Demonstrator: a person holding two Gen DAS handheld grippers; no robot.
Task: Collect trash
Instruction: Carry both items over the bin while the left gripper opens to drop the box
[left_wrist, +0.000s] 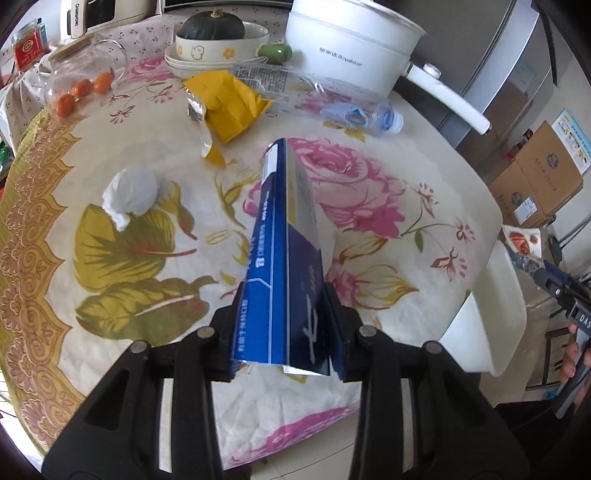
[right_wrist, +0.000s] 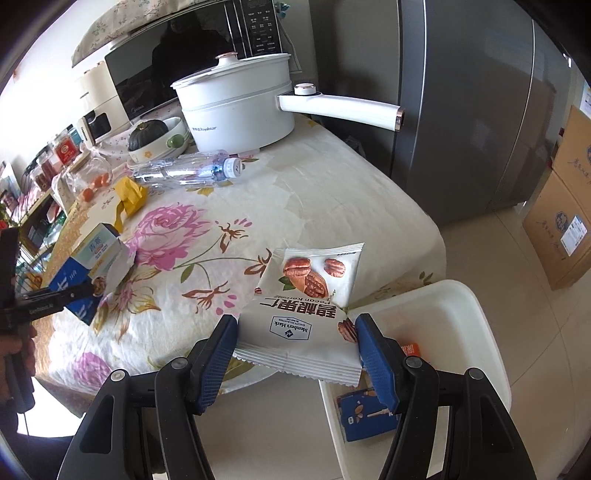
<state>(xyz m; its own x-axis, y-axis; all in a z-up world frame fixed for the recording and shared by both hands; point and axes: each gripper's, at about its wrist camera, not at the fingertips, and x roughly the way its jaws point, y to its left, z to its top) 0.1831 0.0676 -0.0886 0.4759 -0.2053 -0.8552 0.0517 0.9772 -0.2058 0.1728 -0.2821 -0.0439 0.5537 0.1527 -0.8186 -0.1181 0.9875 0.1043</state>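
While I am carrying both loads toward the white bin (right_wrist: 458, 306) beside the table (right_wrist: 295, 192), I am watching two grips. My left gripper (left_wrist: 280, 332) is standing partly closed, its pads pressing the near end of a blue carton (left_wrist: 284, 254), which is hanging above the flowered cloth. The carton's long axis is running straight away from the fingers, its far end pointing across the table toward the yellow wrapper (left_wrist: 229, 103) and the empty bottle (left_wrist: 332, 99). It is being held at one end only, so I am judging it could pivot or slip out if I swing the wrist, and its open flap could snag the bin's rim.

My right gripper (right_wrist: 297, 350) is standing fairly wide, its blue pads bearing on the two side edges of a white pecan packet (right_wrist: 306, 295) at the table's edge, just beside the bin. The packet's long axis is pointing away from me, the torn end farthest. Being limp film, it is buckling between the pads, and I am judging it could slide free short of the bin. A crumpled tissue (left_wrist: 129, 192) is waiting on the cloth.
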